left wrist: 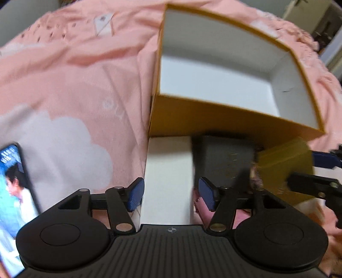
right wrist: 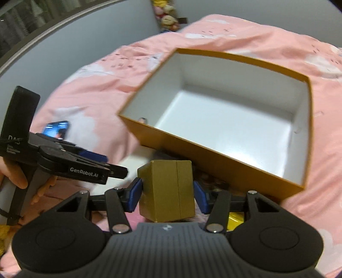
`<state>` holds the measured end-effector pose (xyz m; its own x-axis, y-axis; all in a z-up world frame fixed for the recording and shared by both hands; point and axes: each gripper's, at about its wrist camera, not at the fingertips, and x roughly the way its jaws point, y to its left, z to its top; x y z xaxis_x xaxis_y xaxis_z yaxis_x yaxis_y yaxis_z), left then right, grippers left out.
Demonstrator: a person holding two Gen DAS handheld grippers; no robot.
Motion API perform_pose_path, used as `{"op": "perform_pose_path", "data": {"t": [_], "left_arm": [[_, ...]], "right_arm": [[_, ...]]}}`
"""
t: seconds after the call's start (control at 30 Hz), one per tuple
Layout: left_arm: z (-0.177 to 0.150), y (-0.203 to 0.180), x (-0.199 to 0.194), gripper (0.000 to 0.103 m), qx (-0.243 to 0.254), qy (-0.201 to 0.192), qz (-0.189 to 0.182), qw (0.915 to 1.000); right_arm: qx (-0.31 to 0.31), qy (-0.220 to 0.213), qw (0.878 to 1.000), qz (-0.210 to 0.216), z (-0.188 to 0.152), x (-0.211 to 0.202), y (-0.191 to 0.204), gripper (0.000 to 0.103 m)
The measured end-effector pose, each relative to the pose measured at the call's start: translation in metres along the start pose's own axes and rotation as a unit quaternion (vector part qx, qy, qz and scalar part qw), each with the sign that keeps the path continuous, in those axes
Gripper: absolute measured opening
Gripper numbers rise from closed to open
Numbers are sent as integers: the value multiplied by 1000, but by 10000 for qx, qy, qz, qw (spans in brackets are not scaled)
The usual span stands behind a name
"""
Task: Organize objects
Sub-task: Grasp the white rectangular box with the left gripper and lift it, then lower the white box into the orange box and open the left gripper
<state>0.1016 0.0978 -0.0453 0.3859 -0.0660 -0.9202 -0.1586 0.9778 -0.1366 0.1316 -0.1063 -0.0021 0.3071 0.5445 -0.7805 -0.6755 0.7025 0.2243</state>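
A large open box, mustard outside and white inside, lies empty on the pink bedspread; it also shows in the right wrist view. My left gripper is shut on a tall white box just before the big box's near wall. A dark grey box stands to the right of it. My right gripper is shut on a gold box, held near the big box's front corner; the gold box shows in the left wrist view.
A phone with a lit screen lies on the bedspread at the left, also in the right wrist view. Plush toys sit by the grey wall at the back. A yellow item lies under my right gripper.
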Motion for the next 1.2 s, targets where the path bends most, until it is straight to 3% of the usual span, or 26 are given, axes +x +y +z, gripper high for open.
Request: {"op": "perform_pose_path", "data": {"t": [0.27,0.53,0.8,1.07,1.2], "left_arm": [[1,-1,30,75,-67,258,198,9994],[-1,2,43,72,-136,378,134,9991],[-21,3,28,71,-68,25,139,9999],[-45,3,-14,71,-88,-557,53,9984],[-30,-4,-39,70,-36,-899,15,9959]], "right_arm": [[427,217,9988,41,-7,26,-25,55],[549,285,9980,97,-7,35,-28,55],[479,292,9984,87,-6,32,-27,54],[325,80,9994,100,-3,11,-21,54],[270,-72,9995,170,0,-4,-16,54]]}}
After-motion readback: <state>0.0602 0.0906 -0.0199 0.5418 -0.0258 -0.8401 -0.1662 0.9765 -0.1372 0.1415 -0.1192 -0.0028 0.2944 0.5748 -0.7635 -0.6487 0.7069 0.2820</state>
